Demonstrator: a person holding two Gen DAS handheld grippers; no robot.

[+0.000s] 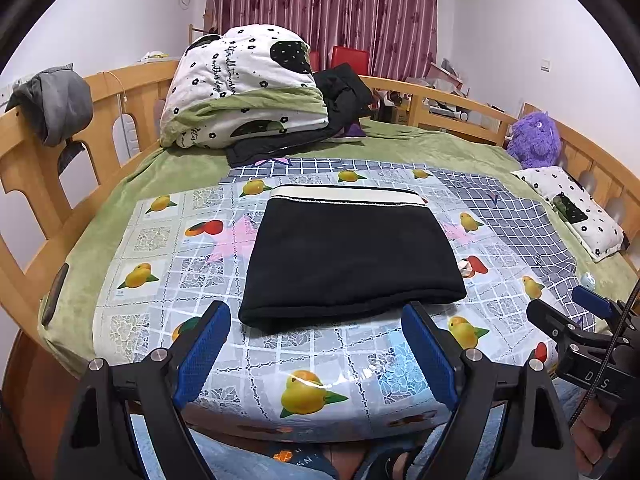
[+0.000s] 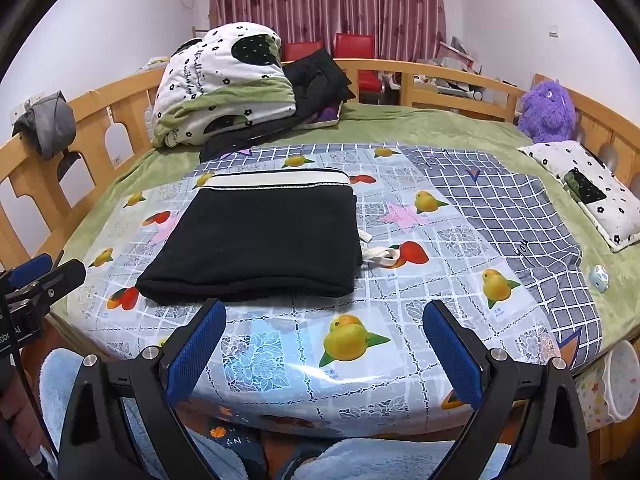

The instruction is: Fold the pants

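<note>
The black pants [image 1: 352, 256] lie folded into a flat rectangle on the fruit-print plastic sheet [image 1: 320, 376], white waistband at the far edge. They also show in the right wrist view [image 2: 260, 240], with a white drawstring [image 2: 380, 258] sticking out at their right side. My left gripper [image 1: 316, 320] is open and empty, just in front of the pants' near edge. My right gripper [image 2: 324, 316] is open and empty, in front of the pants and to their right. The right gripper also shows in the left wrist view [image 1: 576, 308], and the left gripper in the right wrist view [image 2: 44, 272].
A folded quilt [image 1: 248, 92] and dark clothes [image 1: 344, 92] are piled at the back of the bed. A checked cloth [image 2: 520, 216], a small pillow [image 2: 592, 188] and a purple plush toy [image 2: 548, 112] lie at the right. Wooden rails [image 1: 120, 92] ring the bed.
</note>
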